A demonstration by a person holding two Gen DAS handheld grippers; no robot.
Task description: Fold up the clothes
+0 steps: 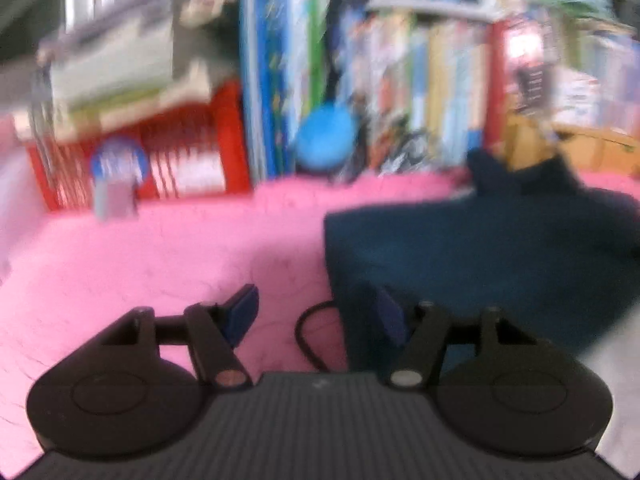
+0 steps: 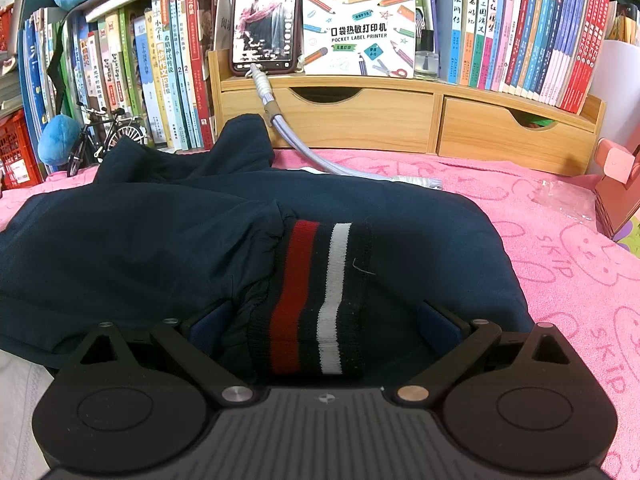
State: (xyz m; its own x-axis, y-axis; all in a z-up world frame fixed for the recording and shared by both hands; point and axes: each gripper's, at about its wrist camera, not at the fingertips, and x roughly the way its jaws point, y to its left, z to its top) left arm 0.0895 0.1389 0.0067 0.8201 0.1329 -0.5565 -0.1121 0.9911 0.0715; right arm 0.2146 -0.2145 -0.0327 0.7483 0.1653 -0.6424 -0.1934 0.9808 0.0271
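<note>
A dark navy jacket (image 2: 168,232) lies on a pink towel (image 2: 560,248). Its sleeve is folded across the body and ends in a knit cuff (image 2: 316,288) with a red and a white stripe. My right gripper (image 2: 324,320) is open, its blue-padded fingers standing on either side of the cuff without pinching it. In the blurred left wrist view the jacket (image 1: 480,248) lies to the right. My left gripper (image 1: 316,312) is open and empty over the towel (image 1: 140,264) at the jacket's left edge; its right finger overlaps the cloth.
A wooden desk organiser (image 2: 400,120) with drawers, a phone (image 2: 266,16), a label printer box (image 2: 358,34) and rows of books stands behind. A charging cable (image 2: 320,160) runs onto the towel. A red crate (image 1: 192,148) and a small bottle (image 1: 114,184) stand far left.
</note>
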